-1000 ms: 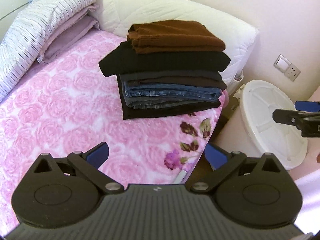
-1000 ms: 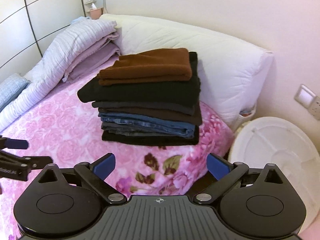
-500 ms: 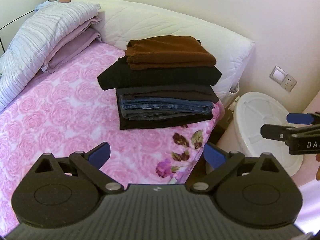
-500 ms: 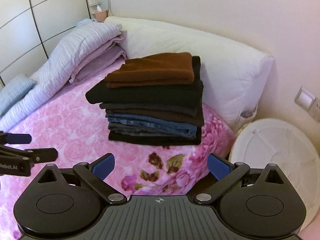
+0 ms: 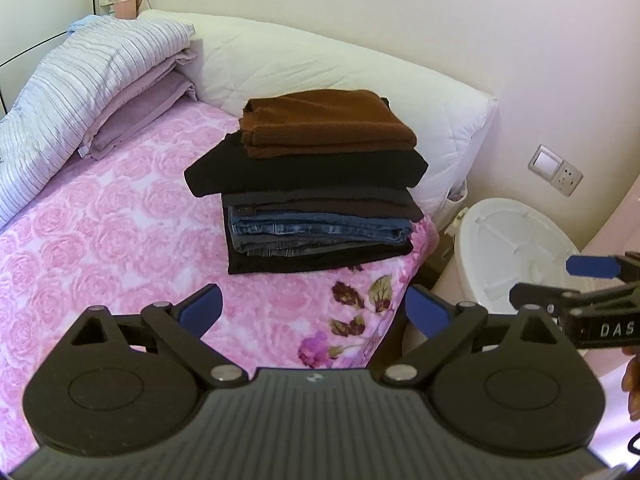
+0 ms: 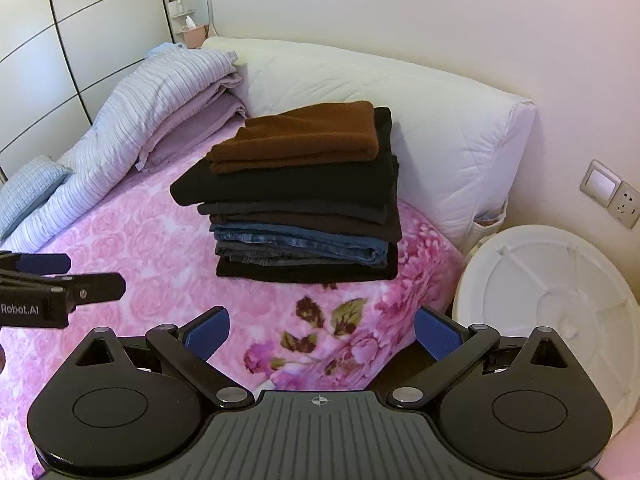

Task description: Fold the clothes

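A stack of folded clothes (image 5: 320, 200) (image 6: 304, 208) sits on the pink rose bedspread (image 5: 100, 240) (image 6: 152, 248) near the bed's right edge. A brown folded garment (image 5: 324, 126) (image 6: 300, 136) lies on top, black ones under it, and blue jeans (image 5: 320, 230) (image 6: 300, 242) lower down. My left gripper (image 5: 312, 308) is open and empty, well short of the stack. My right gripper (image 6: 320, 328) is open and empty too, also back from the stack. Each gripper shows at the edge of the other's view: the right gripper (image 5: 560, 280) and the left gripper (image 6: 80, 276).
A white padded headboard cushion (image 5: 340, 68) (image 6: 420, 120) stands behind the stack. A striped folded quilt (image 5: 80, 80) (image 6: 140, 120) lies at the left. A white round lid-like object (image 5: 516, 248) (image 6: 552, 296) stands beside the bed. A wall switch and socket (image 5: 556, 170) sit at the right.
Both grippers have drawn back from the stack, which looks smaller and lower in both views. The stack itself has not moved. Both grippers stay open.
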